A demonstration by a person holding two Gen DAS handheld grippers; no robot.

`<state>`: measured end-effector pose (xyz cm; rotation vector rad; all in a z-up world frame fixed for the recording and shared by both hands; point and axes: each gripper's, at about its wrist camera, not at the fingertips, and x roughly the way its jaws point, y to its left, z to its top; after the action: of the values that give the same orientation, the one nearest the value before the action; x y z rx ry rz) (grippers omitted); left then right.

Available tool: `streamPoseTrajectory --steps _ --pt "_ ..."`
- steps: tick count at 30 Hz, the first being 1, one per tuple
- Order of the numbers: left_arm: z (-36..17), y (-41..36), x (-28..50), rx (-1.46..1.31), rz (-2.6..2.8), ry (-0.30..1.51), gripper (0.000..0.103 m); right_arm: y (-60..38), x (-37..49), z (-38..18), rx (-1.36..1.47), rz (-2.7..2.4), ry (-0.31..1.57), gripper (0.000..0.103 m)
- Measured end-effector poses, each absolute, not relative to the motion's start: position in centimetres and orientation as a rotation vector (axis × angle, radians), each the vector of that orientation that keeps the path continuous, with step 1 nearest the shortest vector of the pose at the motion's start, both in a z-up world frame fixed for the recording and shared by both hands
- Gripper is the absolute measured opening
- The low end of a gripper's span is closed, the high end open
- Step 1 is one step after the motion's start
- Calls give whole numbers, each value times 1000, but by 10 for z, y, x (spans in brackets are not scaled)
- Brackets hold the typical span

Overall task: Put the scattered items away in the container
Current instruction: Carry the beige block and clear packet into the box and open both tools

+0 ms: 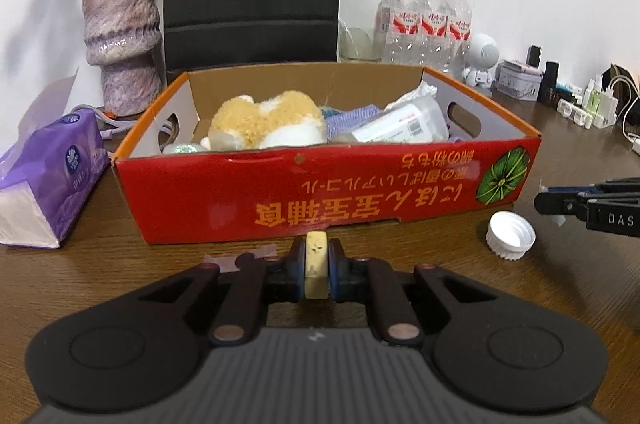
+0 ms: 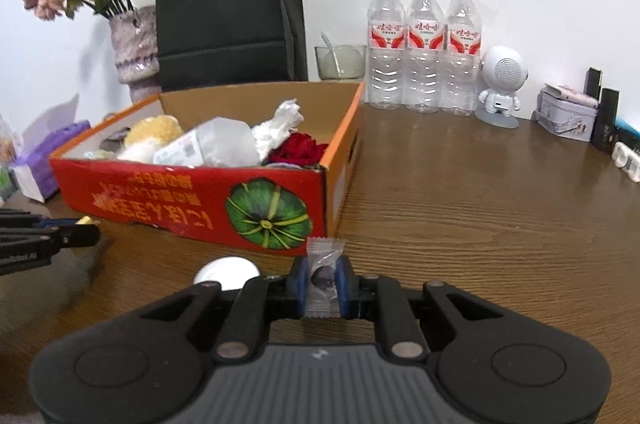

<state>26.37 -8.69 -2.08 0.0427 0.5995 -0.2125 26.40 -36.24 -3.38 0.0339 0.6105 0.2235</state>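
On the wooden bench [image 2: 460, 207], just before a red cardboard box [image 1: 280, 191] printed with a green pumpkin, both grippers are clenched on small things. The left gripper [image 1: 316, 266] has its jaws pressed on a pale yellowish block, scuffed and speckled, held upright. The right gripper [image 2: 323, 280] pinches a clear wrapper with a dark round sweet inside. A white bottle cap [image 1: 511, 236] lies open side up near the box's corner. Inside the box sit a fluffy tan toy [image 1: 266, 121], a plastic jar on its side and crumpled tissue; what lies beneath is hidden.
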Motion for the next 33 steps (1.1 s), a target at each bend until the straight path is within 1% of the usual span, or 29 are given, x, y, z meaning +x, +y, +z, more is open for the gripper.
streamPoseTrajectory --steps 7,17,27,33 --pt "-8 -85 257 3 -222 568 12 -360 252 -20 49 243 563 14" --pt "41 -82 247 -52 -222 431 12 -335 240 25 30 286 431 14" --pt "70 -71 274 -128 -190 390 12 -310 268 66 88 325 356 14" --pt "73 -65 303 -182 -148 360 12 -296 304 64 169 322 366 14"
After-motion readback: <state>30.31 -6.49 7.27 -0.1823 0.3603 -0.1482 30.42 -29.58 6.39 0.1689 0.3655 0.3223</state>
